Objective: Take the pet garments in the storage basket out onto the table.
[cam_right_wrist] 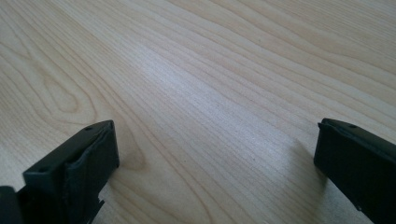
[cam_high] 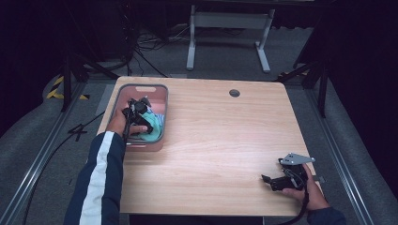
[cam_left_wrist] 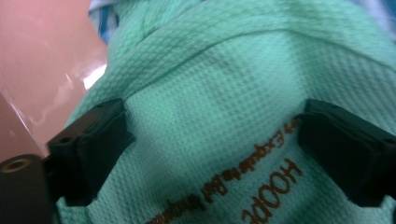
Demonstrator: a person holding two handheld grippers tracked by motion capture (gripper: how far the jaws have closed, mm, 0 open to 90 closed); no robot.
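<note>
A pink bin [cam_high: 156,90] stands at the table's left side with a mint-green cloth [cam_high: 152,123] inside it. My left gripper [cam_high: 139,111] reaches down into the bin. In the left gripper view its jaws stand wide apart, pressed onto the green cloth [cam_left_wrist: 219,93], which bears brown printed lettering [cam_left_wrist: 271,186]; the bin's pink wall [cam_left_wrist: 42,60] is at the left. My right gripper [cam_high: 274,180] rests low over the table's front right, held by a hand. In the right gripper view its fingers [cam_right_wrist: 74,168] are spread wide over bare wood [cam_right_wrist: 210,84] with nothing between them.
The wooden table [cam_high: 220,140] has a round cable hole [cam_high: 234,93] near its far edge. A white desk frame [cam_high: 230,28] and cables lie on the floor beyond. Blue and white fabric [cam_high: 159,118] sits under the green cloth in the bin.
</note>
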